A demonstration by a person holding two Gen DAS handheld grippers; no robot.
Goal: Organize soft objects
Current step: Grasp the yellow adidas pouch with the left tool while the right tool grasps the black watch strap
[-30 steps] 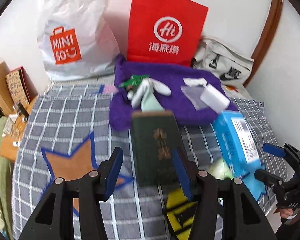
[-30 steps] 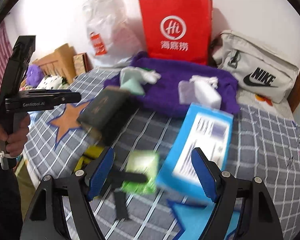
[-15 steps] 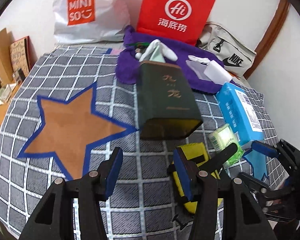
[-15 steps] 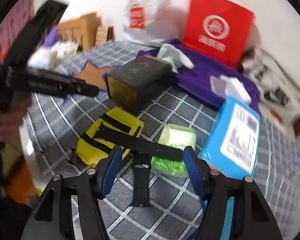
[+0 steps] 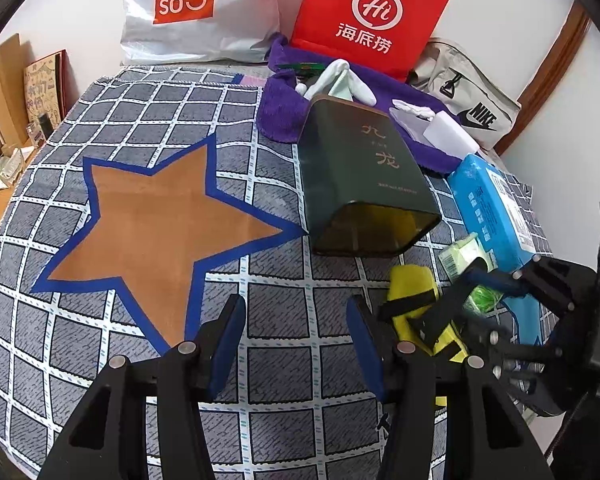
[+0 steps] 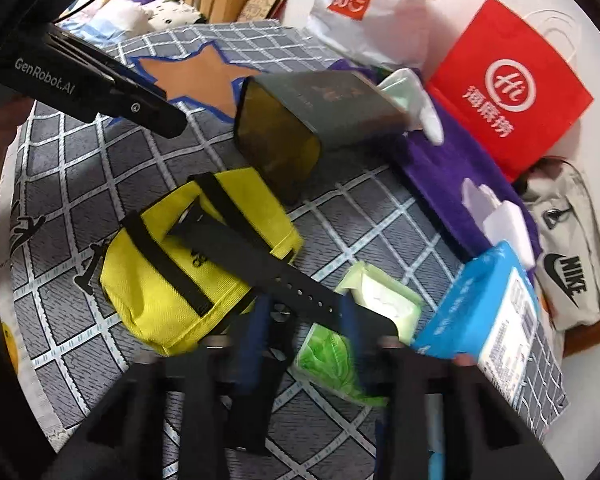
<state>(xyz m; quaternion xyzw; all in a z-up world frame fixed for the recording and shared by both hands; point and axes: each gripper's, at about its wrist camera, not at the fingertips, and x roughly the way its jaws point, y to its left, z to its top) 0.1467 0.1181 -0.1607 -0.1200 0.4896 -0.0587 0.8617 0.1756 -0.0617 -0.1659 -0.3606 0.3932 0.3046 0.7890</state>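
Observation:
A yellow pouch (image 6: 172,280) with a black strap (image 6: 260,264) lies on the checked bedsheet (image 6: 80,152). My right gripper (image 6: 304,308) hovers low over the strap's end. Its jaws are closing with the strap between them, and blur hides whether the pads touch it. A green tissue pack (image 6: 380,292) and a blue tissue pack (image 6: 488,312) lie just right of the strap. In the left wrist view my left gripper (image 5: 294,304) stands open over bare sheet, left of the yellow pouch (image 5: 416,284) and the right gripper (image 5: 488,284).
A dark green tin (image 5: 360,168) lies on its side with its mouth toward me. Behind it are a purple towel (image 5: 284,108) with white items, a red paper bag (image 5: 368,20), a white MINISO bag (image 5: 196,8) and a grey Nike bag (image 5: 472,100). An orange star patch (image 5: 156,216) is on the left.
The right gripper rolled and dropped toward the black strap, and its jaws narrowed around it. The left gripper sank closer to the sheet, with its jaw gap unchanged.

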